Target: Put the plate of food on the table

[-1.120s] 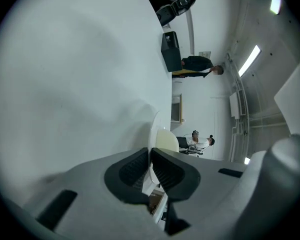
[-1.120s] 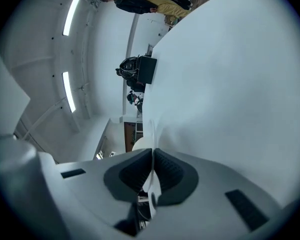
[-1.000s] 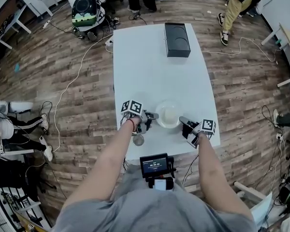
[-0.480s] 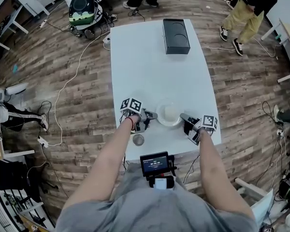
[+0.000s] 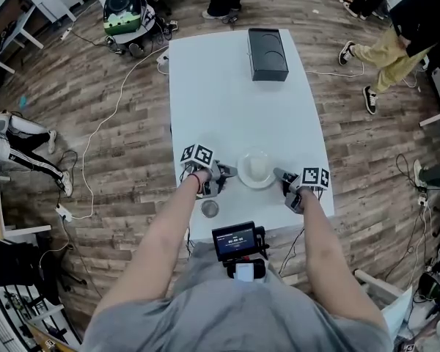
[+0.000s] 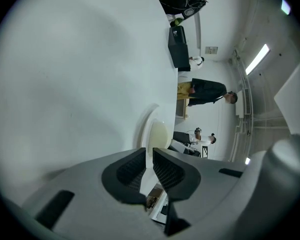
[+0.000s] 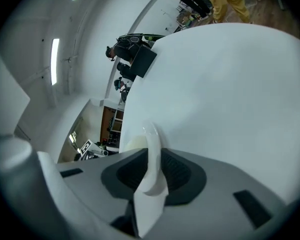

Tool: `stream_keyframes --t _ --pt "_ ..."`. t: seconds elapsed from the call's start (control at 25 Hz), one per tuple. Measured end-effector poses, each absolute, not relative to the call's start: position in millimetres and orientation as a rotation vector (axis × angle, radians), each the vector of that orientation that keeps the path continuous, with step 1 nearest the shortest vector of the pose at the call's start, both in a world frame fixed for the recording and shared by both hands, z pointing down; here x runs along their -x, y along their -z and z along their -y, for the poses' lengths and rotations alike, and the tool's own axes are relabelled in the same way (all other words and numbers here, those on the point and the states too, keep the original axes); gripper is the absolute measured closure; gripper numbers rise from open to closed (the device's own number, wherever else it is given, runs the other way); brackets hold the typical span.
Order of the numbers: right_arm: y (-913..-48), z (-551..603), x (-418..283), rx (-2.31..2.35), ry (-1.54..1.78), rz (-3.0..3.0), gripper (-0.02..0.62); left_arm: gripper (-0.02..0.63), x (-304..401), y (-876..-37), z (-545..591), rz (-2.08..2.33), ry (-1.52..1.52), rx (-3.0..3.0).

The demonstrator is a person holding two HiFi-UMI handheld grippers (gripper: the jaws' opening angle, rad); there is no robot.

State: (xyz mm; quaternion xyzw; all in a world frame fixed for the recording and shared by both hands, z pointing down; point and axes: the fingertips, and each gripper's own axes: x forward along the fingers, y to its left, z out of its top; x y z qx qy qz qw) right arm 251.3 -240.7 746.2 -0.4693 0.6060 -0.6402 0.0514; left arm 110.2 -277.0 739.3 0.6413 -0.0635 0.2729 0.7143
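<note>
A white plate (image 5: 257,169) with pale food in it is over the near part of the white table (image 5: 227,101). My left gripper (image 5: 233,172) is at its left rim and my right gripper (image 5: 277,173) at its right rim. In the left gripper view the jaws (image 6: 149,151) are nearly closed, and the plate's (image 6: 157,134) edge runs into the thin gap. The right gripper view shows its jaws (image 7: 151,156) clamped on the plate's (image 7: 152,139) white rim. I cannot tell whether the plate touches the tabletop.
A black box (image 5: 268,53) lies at the table's far end. A small round cup (image 5: 210,209) stands near the front edge, just behind my left gripper. People stand and sit on the wooden floor around the table, and cables run along its left side.
The plate and both grippers have shifted slightly away from me over the table. Both grips look unchanged. A person at the far right has walked on.
</note>
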Motion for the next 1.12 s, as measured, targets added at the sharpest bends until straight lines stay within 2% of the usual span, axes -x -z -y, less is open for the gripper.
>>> stream_keyframes --t 0.2,0.64,0.92,1.12 --pt "-743 244 -257 1.518 1.926 -1.870 0.489 0.577 -108 -739 276 0.152 -0.612 -1.436" --pt "-718 229 -248 1.644 1.818 -2.173 0.491 0.577 -108 -717 292 0.213 -0.605 -1.646" --pt "-679 213 -229 1.626 1.575 -2.310 0.497 0.577 -103 -674 287 0.188 -0.566 -1.945" --pt "-646 196 -220 1.679 1.356 -2.406 0.538 0.577 -96 -649 267 0.160 -0.519 -2.099"
